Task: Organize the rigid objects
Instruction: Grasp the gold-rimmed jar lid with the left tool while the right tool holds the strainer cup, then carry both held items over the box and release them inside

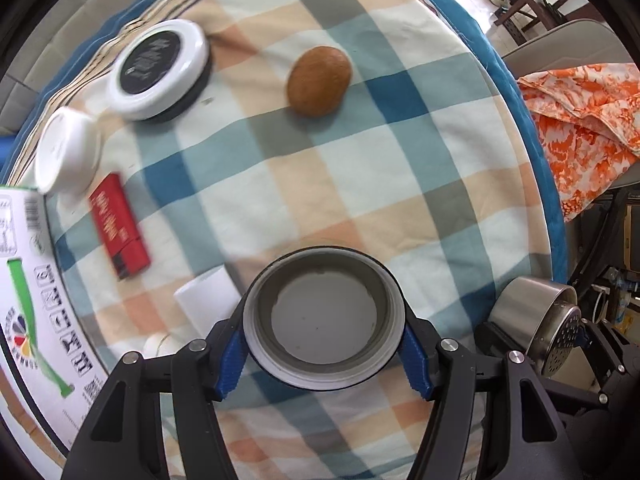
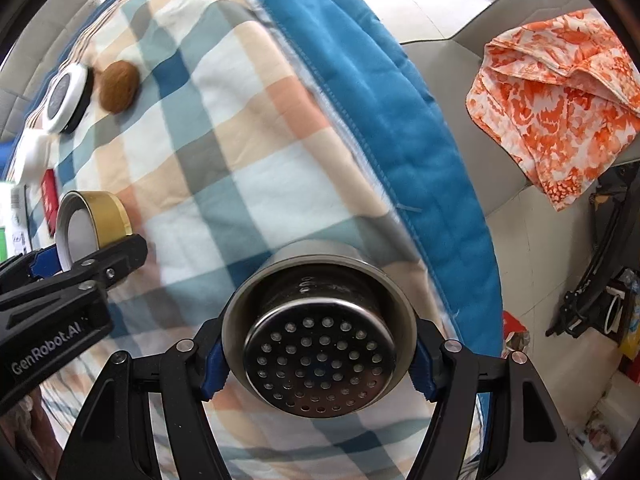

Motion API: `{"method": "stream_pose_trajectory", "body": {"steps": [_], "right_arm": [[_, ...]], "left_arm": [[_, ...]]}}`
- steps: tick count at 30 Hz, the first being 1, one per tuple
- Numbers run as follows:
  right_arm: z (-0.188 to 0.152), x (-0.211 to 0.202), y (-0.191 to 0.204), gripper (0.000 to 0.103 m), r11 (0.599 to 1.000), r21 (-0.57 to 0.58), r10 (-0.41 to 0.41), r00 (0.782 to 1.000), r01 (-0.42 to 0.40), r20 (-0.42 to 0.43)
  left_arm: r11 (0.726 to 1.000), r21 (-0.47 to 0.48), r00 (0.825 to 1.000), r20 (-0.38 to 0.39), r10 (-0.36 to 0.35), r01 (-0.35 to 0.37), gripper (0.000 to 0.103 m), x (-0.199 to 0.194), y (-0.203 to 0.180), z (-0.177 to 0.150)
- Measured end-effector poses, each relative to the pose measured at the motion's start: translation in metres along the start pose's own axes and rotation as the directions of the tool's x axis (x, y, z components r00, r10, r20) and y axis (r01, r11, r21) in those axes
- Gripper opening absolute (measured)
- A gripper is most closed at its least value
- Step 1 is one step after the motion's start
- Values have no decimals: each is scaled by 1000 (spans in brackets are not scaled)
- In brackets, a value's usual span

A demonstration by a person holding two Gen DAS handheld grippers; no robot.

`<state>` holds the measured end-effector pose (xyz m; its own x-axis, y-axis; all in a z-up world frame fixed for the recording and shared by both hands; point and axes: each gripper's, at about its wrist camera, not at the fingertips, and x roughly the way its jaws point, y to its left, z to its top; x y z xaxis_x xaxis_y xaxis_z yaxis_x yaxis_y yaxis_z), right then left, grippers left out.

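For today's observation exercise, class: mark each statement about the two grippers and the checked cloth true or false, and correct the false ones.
1. The left gripper holds a round lid with its open side toward the camera. True.
2. The right gripper is empty. False: it is shut on a steel strainer cup with a perforated bottom.
3. A brown oval object lies on the checked cloth. True.
4. The red lighter is held by a gripper. False: it lies on the cloth, untouched.
5. An orange patterned cloth lies off to the right. True.
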<state>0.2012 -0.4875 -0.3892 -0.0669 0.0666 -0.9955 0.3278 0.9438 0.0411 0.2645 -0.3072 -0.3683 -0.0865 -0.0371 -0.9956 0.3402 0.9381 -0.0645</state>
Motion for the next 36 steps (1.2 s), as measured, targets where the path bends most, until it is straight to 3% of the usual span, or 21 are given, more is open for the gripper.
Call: {"method": "stream_pose_trajectory", "body": {"steps": [9,18,21,27,30,36], "right_arm": [[-15,-29,29,73,997,-62,36,999,-35,22],[-25,-99,97,73,976,-196,116,989,-97,90],[-31,-128,132,73,960,-257,143,982,-109,120],[-52,-168,229,73,918,-375,196,968,-125,158],[-61,-171,275,73,905,-406,206,964,-123,167],[-67,-153,371,73,884,-451,215,964,-123,158]], "left_arm": [[998,-48,998,39,-41,43,63,-38,33,-27],[989,-107,984,161,-82,100,63,-117,91,-62],[987,-125,975,208,-78,106,63,-142,106,-68],[979,-176,956,288,-49,103,63,-186,179,-90],[972,-216,953,302,-27,95,63,-195,223,-102],[953,-289,963,270,-13,94,63,-179,312,-113]]}}
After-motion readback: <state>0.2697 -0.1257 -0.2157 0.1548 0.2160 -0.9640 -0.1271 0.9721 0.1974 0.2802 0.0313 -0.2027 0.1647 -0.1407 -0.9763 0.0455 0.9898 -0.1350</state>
